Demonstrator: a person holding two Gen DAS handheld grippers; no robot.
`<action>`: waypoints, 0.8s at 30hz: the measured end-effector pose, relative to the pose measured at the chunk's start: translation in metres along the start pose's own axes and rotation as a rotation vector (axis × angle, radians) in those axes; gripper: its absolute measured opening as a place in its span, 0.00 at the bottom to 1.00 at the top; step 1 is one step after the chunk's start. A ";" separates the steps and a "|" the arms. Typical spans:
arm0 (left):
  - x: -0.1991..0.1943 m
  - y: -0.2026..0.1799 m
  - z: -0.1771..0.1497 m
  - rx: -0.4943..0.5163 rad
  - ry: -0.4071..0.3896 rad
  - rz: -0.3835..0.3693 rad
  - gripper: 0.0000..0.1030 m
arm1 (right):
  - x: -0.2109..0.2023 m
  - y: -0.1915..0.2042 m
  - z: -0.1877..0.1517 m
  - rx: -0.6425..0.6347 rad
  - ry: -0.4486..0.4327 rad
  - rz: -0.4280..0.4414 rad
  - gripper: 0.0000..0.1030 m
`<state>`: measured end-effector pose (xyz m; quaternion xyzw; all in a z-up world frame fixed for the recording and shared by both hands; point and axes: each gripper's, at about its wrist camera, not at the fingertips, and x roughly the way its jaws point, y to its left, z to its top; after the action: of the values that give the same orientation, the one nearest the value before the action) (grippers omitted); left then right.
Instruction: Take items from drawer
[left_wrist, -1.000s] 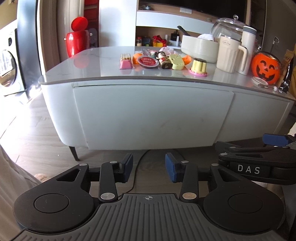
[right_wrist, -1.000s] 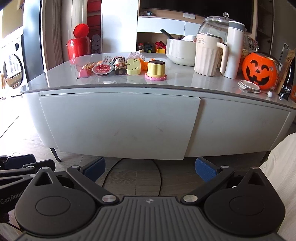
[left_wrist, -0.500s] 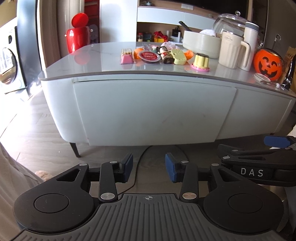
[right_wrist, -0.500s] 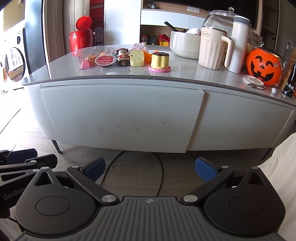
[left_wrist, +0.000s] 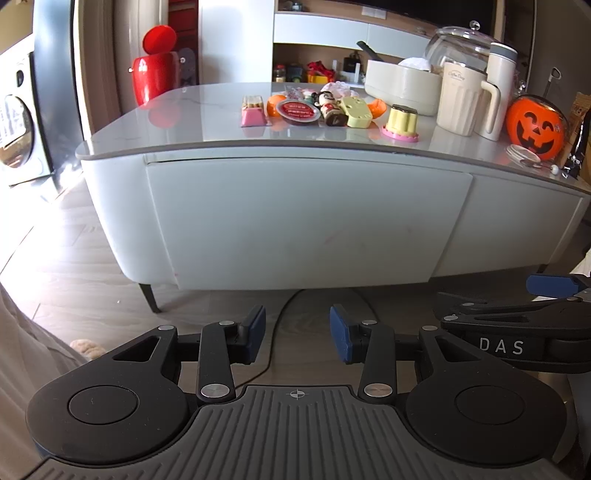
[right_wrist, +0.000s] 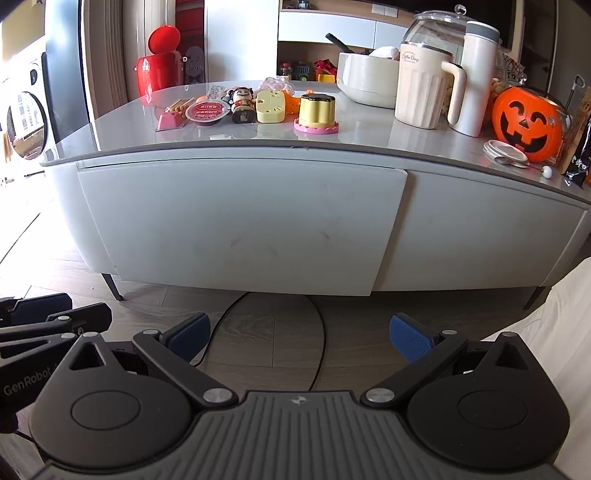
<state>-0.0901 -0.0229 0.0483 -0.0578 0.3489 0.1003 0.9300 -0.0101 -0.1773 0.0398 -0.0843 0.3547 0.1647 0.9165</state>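
Left wrist view: left tool (left_wrist: 297, 334) partly open, nothing between its blue pads, low over the floor (left_wrist: 92, 280) in front of the closed drawer (left_wrist: 303, 221). Small items (left_wrist: 325, 110) sit in a cluster on the worktop (left_wrist: 207, 122) above it; pumpkin (left_wrist: 535, 127) at far right. Right tool (left_wrist: 546, 295) shows at the right edge. Right wrist view: right tool (right_wrist: 299, 334) wide open, empty, over a cable (right_wrist: 317, 332) on the floor. Drawer (right_wrist: 240, 225) shut, well apart from the pads. Items (right_wrist: 258, 105) near the worktop's (right_wrist: 369, 136) front edge, jug (right_wrist: 424, 88) beside them.

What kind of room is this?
Probably a home's living and laundry area: a low cabinet topped with toys and a pumpkin bucket, a washing machine at the left, wood flooring.
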 end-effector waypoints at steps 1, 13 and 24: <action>0.000 0.000 0.000 0.000 0.000 0.000 0.42 | 0.000 0.000 0.000 -0.001 0.002 0.000 1.00; 0.000 -0.001 0.000 -0.001 0.000 0.001 0.42 | 0.001 0.001 0.000 -0.008 0.012 0.002 1.00; 0.000 -0.001 0.000 -0.002 0.000 0.001 0.42 | 0.002 0.001 -0.002 -0.004 0.014 0.003 1.00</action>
<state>-0.0897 -0.0236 0.0481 -0.0583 0.3490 0.1010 0.9298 -0.0099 -0.1766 0.0373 -0.0868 0.3608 0.1663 0.9136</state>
